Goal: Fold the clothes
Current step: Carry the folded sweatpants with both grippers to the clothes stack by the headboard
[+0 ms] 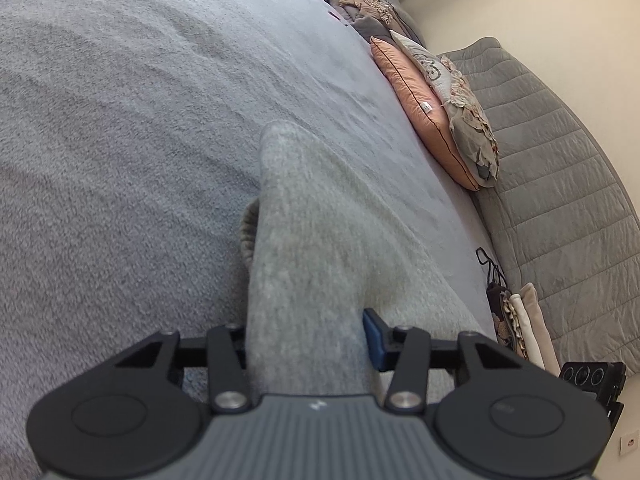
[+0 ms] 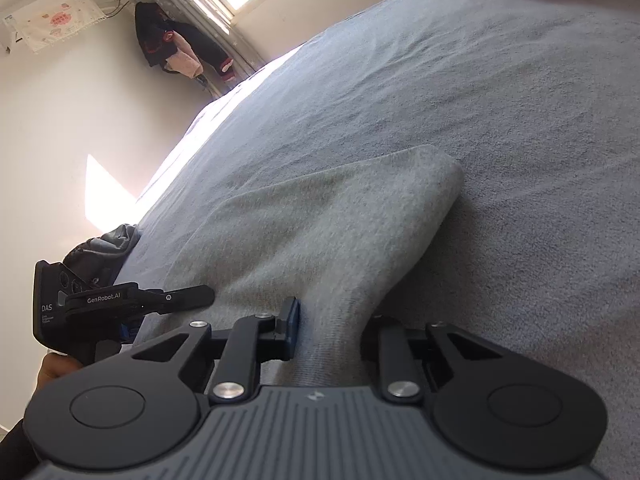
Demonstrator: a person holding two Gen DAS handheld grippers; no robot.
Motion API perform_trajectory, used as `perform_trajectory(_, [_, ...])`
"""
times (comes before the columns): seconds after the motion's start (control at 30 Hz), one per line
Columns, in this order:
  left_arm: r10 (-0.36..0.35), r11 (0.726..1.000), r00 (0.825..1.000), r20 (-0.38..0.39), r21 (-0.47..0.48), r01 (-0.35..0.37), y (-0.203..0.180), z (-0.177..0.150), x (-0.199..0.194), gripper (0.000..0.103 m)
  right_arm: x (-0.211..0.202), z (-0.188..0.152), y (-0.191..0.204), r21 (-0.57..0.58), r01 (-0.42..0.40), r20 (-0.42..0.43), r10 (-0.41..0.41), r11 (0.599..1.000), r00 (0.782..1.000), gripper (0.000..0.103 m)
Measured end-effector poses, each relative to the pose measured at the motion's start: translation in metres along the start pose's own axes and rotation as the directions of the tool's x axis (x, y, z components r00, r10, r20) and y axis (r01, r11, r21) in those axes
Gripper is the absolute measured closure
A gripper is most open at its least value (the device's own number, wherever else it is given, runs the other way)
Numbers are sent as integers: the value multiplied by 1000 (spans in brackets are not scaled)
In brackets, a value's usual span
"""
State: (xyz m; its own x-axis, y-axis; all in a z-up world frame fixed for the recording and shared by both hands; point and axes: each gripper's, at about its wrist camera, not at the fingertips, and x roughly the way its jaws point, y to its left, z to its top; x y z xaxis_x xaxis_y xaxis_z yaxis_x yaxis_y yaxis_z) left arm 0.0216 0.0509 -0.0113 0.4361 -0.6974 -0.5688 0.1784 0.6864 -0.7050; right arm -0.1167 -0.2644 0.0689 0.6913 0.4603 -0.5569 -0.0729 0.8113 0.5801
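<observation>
Surface: grey fleece bed cover (image 1: pixel 120 128) is seen under both cameras; pillows (image 1: pixel 420 108) and a quilted grey headboard (image 1: pixel 560 168) are noted along its far edge.

Left wrist view: left gripper (image 1: pixel 306 340) is closed on a grey knit garment (image 1: pixel 320 240); the cloth is pinched between the two fingers and runs forward from them onto the bed; its far end is seen rounded over, with a ribbed edge showing beneath at the left.

Right wrist view: right gripper (image 2: pixel 332 332) is likewise clamped on the same garment (image 2: pixel 320 220), a bunched neck of cloth filling the gap between its fingers; the left gripper (image 2: pixel 136 300) is seen just beside it at the garment's near edge; dark clothes hang by the window (image 2: pixel 176 48).

Progress: one fold is judged to be in place, since a doubled far edge is shown; the near edge is held at two points, so a further fold and smoothing are judged outstanding; the number of folds left cannot be told.
</observation>
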Motion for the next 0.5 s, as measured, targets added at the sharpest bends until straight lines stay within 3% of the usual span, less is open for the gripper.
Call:
perform_trajectory(0.33, [-30,999,998,58,41,28,-23,0,-15,59,-23,10,15,-90,-2,88,10,996,996,82])
perform_trajectory(0.5, [7,999,999,44,48,-9,-22,-2,-10,59,-16,8,13,-83,27,50,-23,996,998,82])
